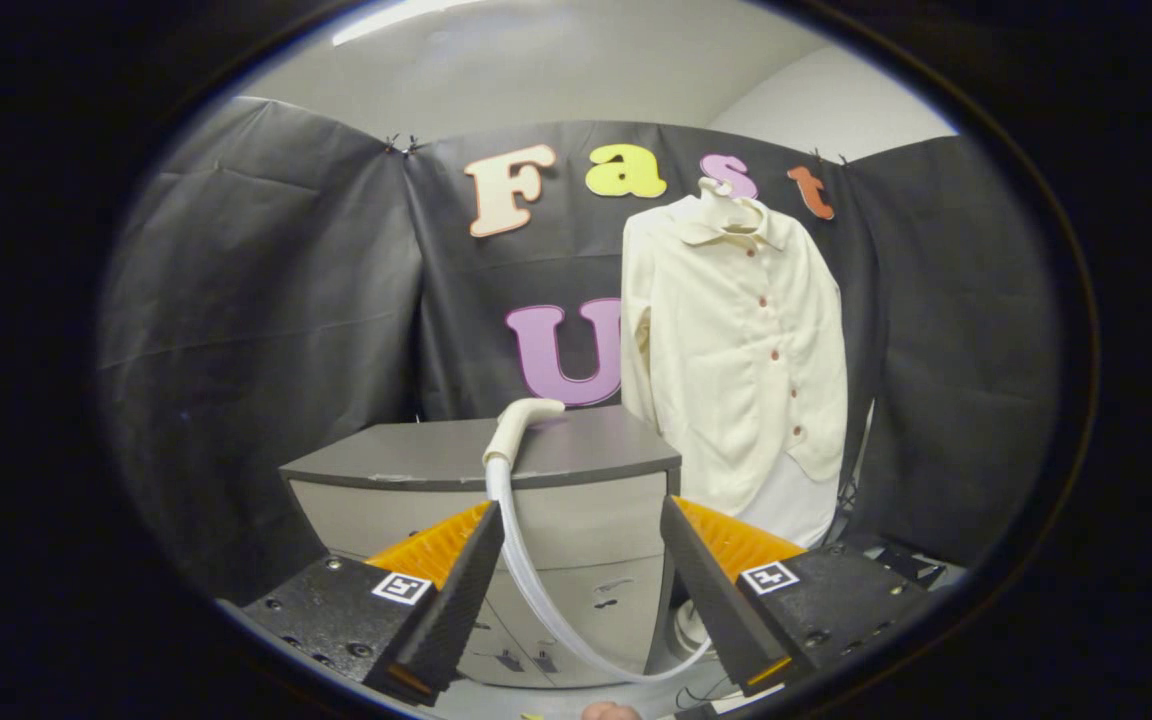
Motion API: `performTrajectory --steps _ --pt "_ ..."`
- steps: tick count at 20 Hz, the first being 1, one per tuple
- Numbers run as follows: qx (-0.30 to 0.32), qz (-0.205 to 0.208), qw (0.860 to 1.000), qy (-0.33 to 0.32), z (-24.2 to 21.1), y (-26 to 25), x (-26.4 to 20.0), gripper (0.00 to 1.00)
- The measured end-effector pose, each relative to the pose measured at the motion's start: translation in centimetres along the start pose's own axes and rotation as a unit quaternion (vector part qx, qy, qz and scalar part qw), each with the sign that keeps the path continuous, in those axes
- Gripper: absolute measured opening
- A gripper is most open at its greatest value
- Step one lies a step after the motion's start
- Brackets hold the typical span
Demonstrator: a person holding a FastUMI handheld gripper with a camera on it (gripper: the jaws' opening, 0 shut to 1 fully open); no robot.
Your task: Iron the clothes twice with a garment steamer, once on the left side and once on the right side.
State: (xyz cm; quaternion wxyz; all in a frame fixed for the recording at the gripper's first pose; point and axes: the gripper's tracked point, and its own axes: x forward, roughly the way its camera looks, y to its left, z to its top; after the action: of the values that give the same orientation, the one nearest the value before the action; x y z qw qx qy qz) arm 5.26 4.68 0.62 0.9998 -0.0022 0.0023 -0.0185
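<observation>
The steamer head (pixel 526 412) lay on top of the grey cabinet (pixel 576 452), its nozzle end turned toward the shirt, and its one white hose (pixel 521 560) dropped over the cabinet's front edge and curved down and across toward the floor, passing between your fingers in the view. Your gripper (pixel 581 590) was spread wide and held nothing; both fingers sat well short of the cabinet, with the steamer head beyond them and slightly to the left of centre. By the look of it you were at the very first step, the reach for the steamer, with neither side of the garment ironed yet. The next move called for you to go forward and up to the cabinet top, line the fingers across the steamer's handle and close on it without snagging the hose. One cream shirt (pixel 746 350) hung on a hanger against the booth wall, just right of the cabinet, buttoned with five or so buttons showing. You had one steamer, one hose, one cabinet, one shirt.
</observation>
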Motion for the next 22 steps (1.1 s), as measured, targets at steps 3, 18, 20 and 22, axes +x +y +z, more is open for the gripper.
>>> performTrajectory --steps 3,18,20,22 --pt "0.005 0.001 1.000 0.000 0.1 0.4 0.3 0.97" --pt "-0.006 0.023 1.000 -0.009 1.6 2.6 7.0 0.97" --pt "0.009 0.046 0.999 0.000 1.6 3.9 9.4 0.96" --pt "0.043 0.063 0.997 0.030 0.9 4.9 12.3 0.97"
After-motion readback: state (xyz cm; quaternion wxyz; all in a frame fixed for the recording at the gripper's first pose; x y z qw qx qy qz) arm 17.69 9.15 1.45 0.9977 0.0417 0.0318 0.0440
